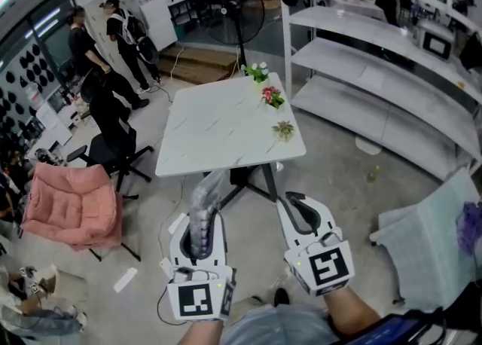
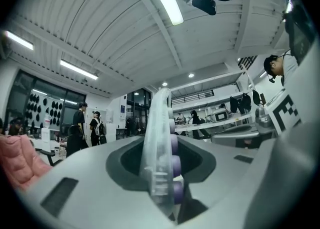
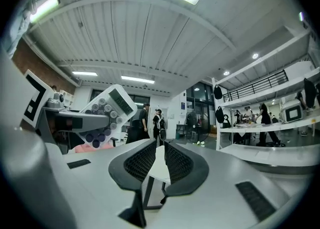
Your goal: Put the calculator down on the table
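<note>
**Grip state.** We find the left gripper [image 1: 202, 223] clenched on the calculator [image 1: 205, 199]. Its pads press on the two broad faces, and the case stands on its thin edge between them. The right gripper [image 1: 292, 199] grasps nothing: its jaws stand a narrow slit apart, with only the scene beyond visible through the gap.

**Position of the task item.** The calculator is in the air, carried by the left gripper, and not yet on the table [image 1: 218, 129]. Its long axis runs along the jaws and points forward, with much of its length past the fingertips. The purple keys face the right gripper, and the right gripper view shows the keypad and display at its left.

**Governing relation.** The table lies straight ahead of the left gripper. In the head view the calculator's free end meets the table's near edge, left of the midpoint. We cannot read the height between them. The left hand holds the item and is therefore the working hand, while the right is level with it and apart. We judge that the move requires a forward reach over the near edge and a roll that brings the keys upward before release.

**Count.**
- One calculator
- One table
- Two grippers
- Three small plants [image 1: 272, 97], spaced along the table's right edge from its far right corner toward the near right corner
</note>
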`<state>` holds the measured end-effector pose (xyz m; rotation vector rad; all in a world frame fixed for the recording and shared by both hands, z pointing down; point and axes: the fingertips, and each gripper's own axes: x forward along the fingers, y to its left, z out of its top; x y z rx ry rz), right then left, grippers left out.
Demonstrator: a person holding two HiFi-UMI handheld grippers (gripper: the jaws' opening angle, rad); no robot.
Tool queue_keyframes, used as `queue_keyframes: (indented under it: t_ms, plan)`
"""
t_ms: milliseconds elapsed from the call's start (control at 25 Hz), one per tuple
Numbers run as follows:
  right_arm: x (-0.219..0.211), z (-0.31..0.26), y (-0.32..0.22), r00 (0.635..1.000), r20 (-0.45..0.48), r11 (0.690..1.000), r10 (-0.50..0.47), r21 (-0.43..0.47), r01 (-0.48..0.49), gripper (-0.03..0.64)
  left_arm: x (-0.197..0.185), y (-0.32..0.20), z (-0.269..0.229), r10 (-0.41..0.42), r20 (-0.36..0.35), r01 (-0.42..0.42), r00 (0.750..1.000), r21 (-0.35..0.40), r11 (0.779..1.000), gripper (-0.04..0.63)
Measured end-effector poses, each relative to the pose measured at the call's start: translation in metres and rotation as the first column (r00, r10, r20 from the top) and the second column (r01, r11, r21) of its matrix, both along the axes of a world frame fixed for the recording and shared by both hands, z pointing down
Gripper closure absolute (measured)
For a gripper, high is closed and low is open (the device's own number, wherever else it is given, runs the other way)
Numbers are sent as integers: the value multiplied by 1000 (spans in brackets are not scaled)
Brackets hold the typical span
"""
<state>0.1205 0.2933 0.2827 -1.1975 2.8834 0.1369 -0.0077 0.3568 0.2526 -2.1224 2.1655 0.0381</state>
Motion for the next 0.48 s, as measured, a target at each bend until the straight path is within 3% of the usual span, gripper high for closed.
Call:
queue_keyframes:
  t_ms: [160, 480]
  plan:
    - [0, 7, -9, 1000, -6, 1000, -10, -17, 10, 509, -1, -10, 6, -16, 2, 16, 1000, -17, 1000, 463]
    - [-15, 28, -50, 1000, -24, 998, -17, -63, 16, 505, -23, -50, 18, -40, -10, 40, 999, -46, 998, 463]
